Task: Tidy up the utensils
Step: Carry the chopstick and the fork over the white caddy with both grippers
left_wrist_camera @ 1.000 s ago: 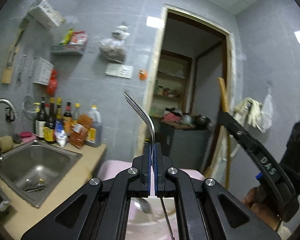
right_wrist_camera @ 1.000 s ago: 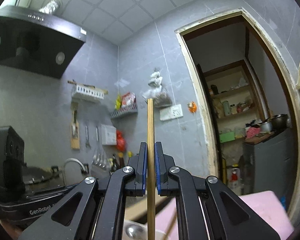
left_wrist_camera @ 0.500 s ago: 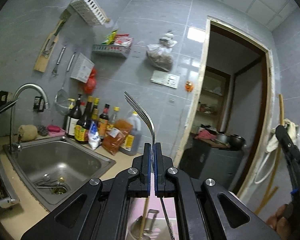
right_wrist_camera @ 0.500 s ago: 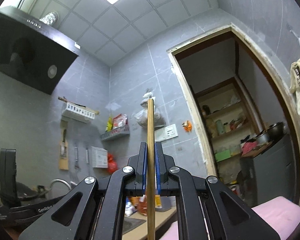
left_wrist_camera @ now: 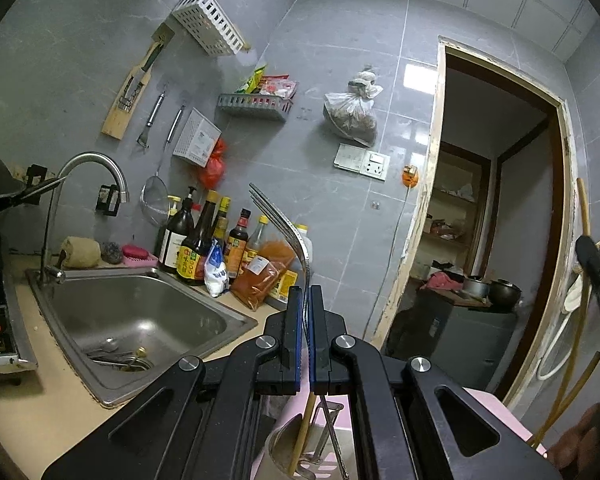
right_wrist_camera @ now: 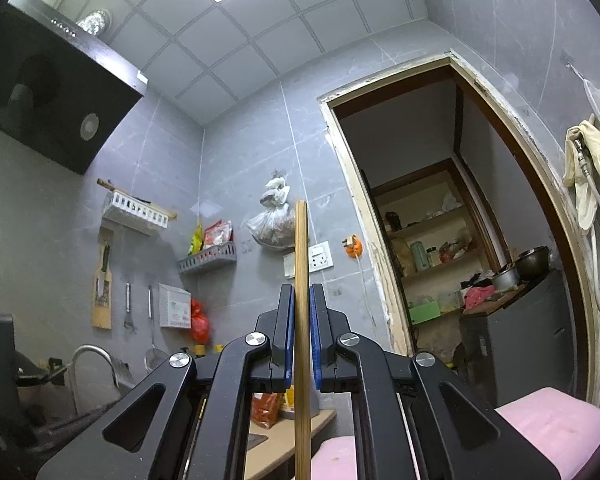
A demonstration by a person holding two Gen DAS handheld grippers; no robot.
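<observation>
Kitchen backdrop: left gripper (left_wrist_camera: pixel 305 300) clamps fork (left_wrist_camera: pixel 284 224) (right (right_wrist_camera: pixel 301 300) pinches chopstick (right_wrist_camera: pixel 301 280)).

Shiny metal fork (left_wrist_camera: pixel 288 232), matt, probably bamboo chopstick (right_wrist_camera: pixel 301 320)

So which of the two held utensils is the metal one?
The fork, clamped in the left gripper, tines curving up. The right gripper holds a straight wooden chopstick instead.

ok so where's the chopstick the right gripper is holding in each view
Left wrist view: chopstick at the far right edge, rising above the right gripper.
Right wrist view: chopstick dead centre, upright between the shut pads.
Shared landmark: the hanging plastic bag on the grey wall.
</observation>
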